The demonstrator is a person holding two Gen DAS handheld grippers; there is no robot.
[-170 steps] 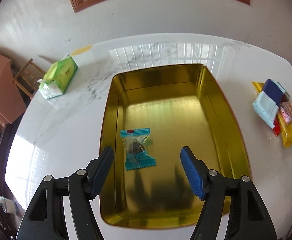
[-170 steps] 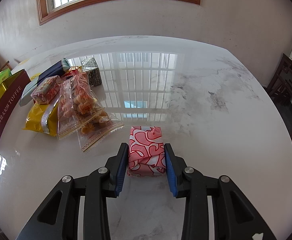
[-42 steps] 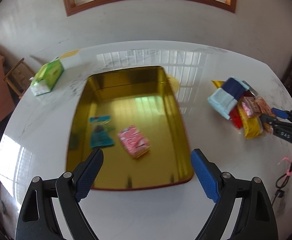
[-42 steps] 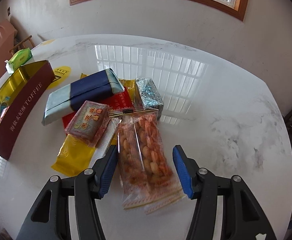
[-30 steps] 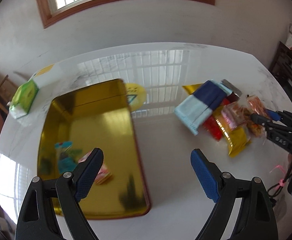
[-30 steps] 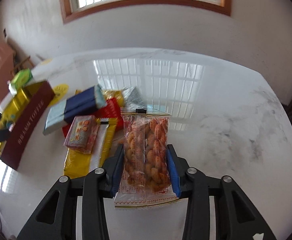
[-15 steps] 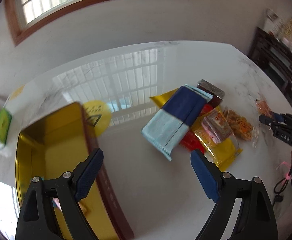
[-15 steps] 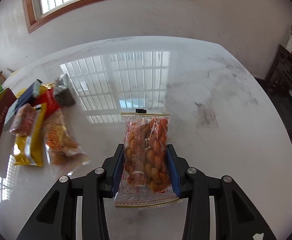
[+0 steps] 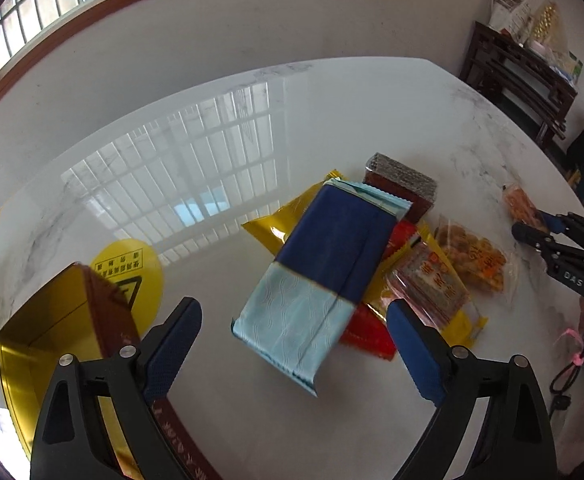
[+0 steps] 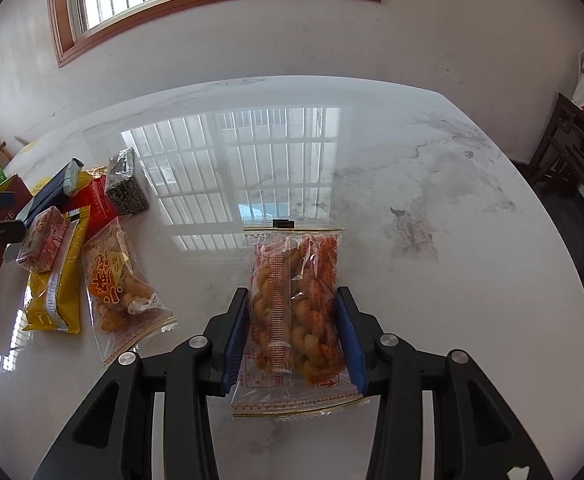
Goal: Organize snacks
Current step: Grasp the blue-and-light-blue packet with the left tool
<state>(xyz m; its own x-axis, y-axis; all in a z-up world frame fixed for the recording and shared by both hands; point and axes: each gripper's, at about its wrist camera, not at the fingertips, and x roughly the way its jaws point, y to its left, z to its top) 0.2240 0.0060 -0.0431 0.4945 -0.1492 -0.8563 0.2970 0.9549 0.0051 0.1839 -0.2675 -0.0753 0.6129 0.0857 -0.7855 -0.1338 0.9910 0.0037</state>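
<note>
While your left gripper (image 9: 294,354) hangs over the marble table (image 9: 251,152) with its jaws wide apart and nothing between them, the blue pack (image 9: 324,268) lies just ahead of its fingertips, on top of the heap of snacks. Left of that pack stands the gold tin (image 9: 51,344), partly behind your left finger; right of it lie a pink packet (image 9: 432,288) and a clear bag of fried twists (image 9: 476,260), with your right gripper (image 9: 540,228) at the frame's edge. In the right wrist view, your right gripper (image 10: 294,330) has just been easing its jaws apart around a twist bag (image 10: 292,304); the pads look barely clear of it. The blue pack (image 10: 49,192) sits far left.
</note>
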